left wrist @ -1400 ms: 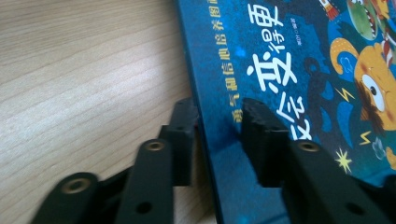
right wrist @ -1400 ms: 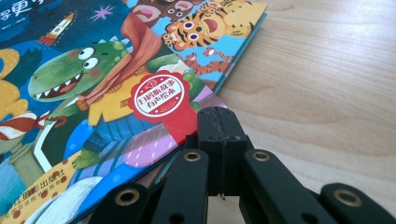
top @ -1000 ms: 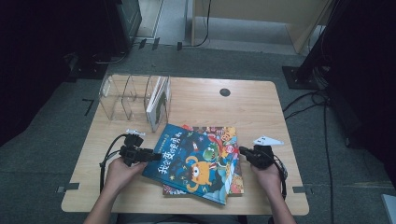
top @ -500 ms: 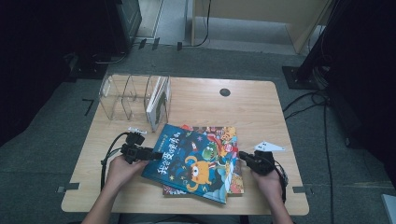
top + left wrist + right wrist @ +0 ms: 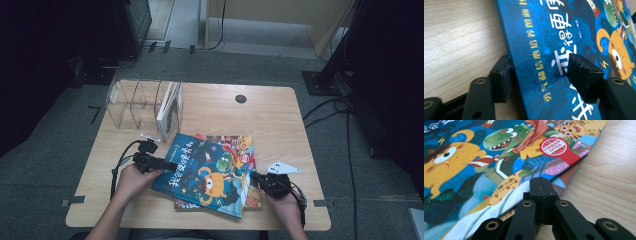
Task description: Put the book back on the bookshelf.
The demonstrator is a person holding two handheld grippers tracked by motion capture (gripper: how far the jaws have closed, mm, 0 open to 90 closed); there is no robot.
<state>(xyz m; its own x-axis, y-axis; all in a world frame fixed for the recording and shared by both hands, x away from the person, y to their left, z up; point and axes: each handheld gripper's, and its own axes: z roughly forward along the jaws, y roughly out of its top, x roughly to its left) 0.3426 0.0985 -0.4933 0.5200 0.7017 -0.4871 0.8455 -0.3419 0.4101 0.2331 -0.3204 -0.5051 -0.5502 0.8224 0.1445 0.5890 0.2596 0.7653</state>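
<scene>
A blue picture book (image 5: 210,175) with an orange monster on its cover lies tilted on top of another colourful book (image 5: 242,145) on the wooden table (image 5: 225,110). My left gripper (image 5: 162,162) straddles the blue book's (image 5: 544,32) left edge: one jaw stands beside the edge at table level, the other hovers over the cover. Its jaws have just been opening, with the book's edge between them, so the left gripper (image 5: 539,60) is open. My right gripper (image 5: 255,176) is shut with nothing in it; its tip (image 5: 540,181) rests at the blue book's (image 5: 474,157) right edge.
A clear acrylic rack (image 5: 135,102) stands at the back left with a thin book (image 5: 169,107) upright in its right slot. A round cable hole (image 5: 241,98) sits near the far edge. Bare wood (image 5: 609,170) lies right of the books.
My right gripper has slid toward the near edge and slightly left, onto the blue book's right edge. The left hand has stayed at the book's left edge.
</scene>
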